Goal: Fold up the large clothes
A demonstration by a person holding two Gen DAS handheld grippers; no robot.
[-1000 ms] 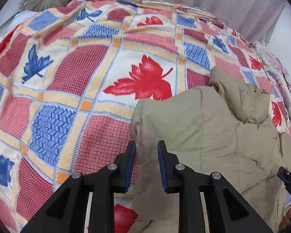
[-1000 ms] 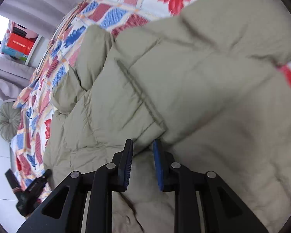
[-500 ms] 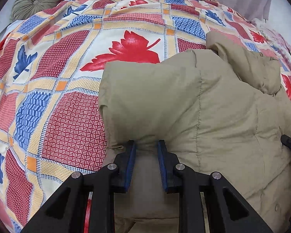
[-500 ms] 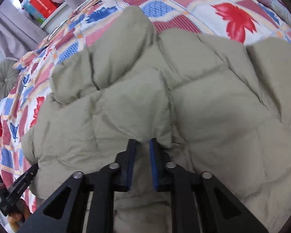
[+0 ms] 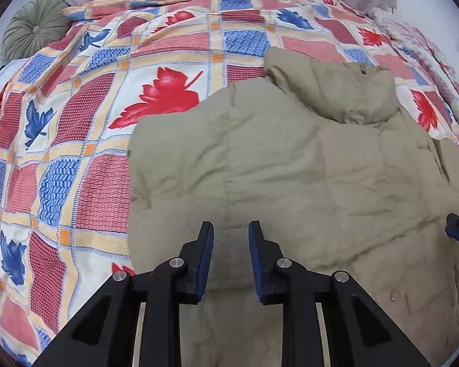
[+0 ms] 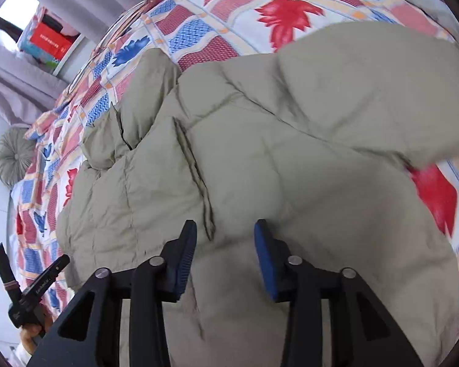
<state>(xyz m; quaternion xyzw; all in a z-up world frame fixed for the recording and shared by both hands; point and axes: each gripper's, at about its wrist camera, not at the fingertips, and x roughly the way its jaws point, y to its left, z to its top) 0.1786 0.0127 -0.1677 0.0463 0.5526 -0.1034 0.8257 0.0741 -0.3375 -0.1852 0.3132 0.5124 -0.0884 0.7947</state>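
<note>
Bed [image 5: 85,165] with a leaf-print patchwork cover fills both views; grey curtains [image 6: 30,88] behind, round cushion [image 5: 35,27] at 10 o'clock. Padded khaki jacket [image 5: 290,168] lies on the cover from centre toward 4 o'clock, hood end bunched at 1 o'clock.

Left hand-held gripper [image 5: 231,238]: narrow gap, nothing between the pads, over the jacket's near part. Right hand-held gripper [image 6: 225,235]: wider, also empty, above the zip flap [image 6: 195,180].

Risks:
- Puffy fill likely springs back, so a fold may reopen.
- Slick shell, thick layers: a pinch could grab only the top layer or slip.
- Dragging may rumple the cover.

Containers: none on the bed. Shelf [image 6: 67,52] at 10 o'clock holds a red box [image 6: 50,38]; contents can't tell.
</note>
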